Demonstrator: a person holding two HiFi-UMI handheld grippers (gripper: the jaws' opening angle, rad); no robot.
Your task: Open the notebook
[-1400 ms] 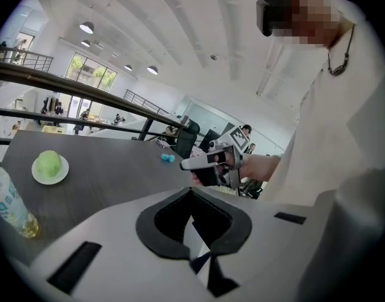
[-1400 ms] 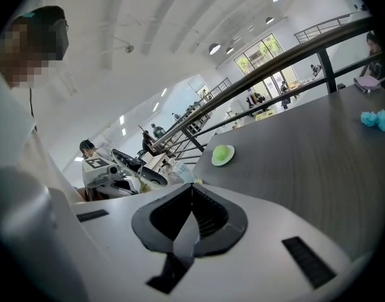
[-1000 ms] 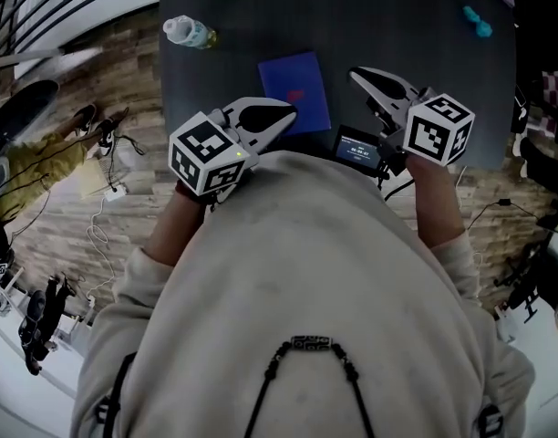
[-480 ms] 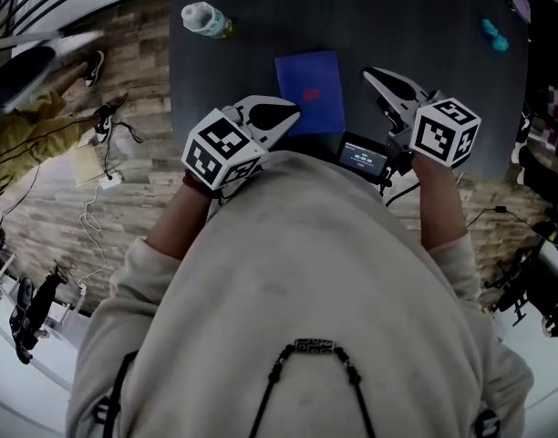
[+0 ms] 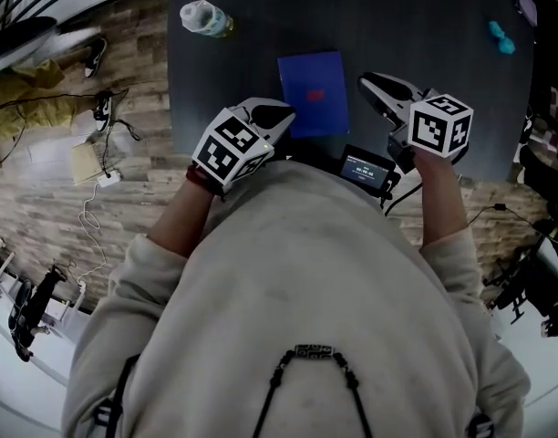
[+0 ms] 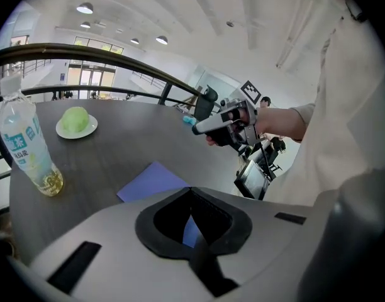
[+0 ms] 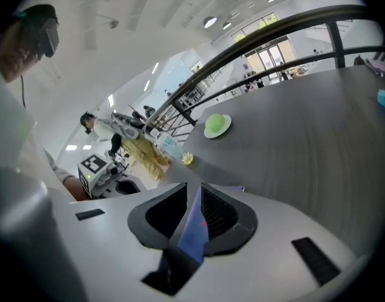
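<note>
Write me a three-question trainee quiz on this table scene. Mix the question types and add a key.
1. True or false: the notebook lies closed on the table.
2. In the head view, the bottle stands near the table's: A left edge; B right edge; C centre.
3. Fill in: the notebook's cover is ____.

Key: 1 true; 2 A; 3 blue.

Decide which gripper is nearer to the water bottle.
Left. The left gripper is at the blue notebook's near left corner, on the water bottle's side; the right gripper is past the notebook's right edge, farther off.
</note>
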